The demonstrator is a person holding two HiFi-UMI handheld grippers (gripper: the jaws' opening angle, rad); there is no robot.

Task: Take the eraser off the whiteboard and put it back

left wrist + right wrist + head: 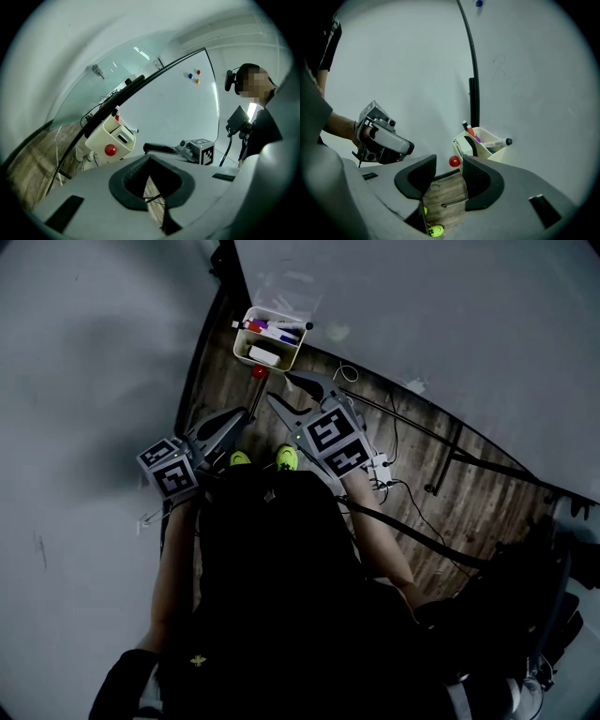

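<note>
Eraser (265, 355): one, the white block as I read it, lying in the cream caddy (241, 341) on the whiteboard (422, 306), straight ahead of the right tongs (278, 386) and a little right of their gap, not yet touched. Right tongs: one pair, released, jaws standing wide with only floor and the red magnet (259, 372) showing beyond them. Left tongs (246, 414): one pair, tips clenched together on nothing, hanging left of the caddy and further from it. Step in hand, as I judge it: the approach. To do it well I would bring the open jaws in from above the caddy rim, square to the block's long sides, clear of the markers beside it, and close only once both pads flank it. Also counted: caddy, one; markers (274, 329), at least three, exact number unclear; coloured magnets (190, 75) higher on the board, three.
</note>
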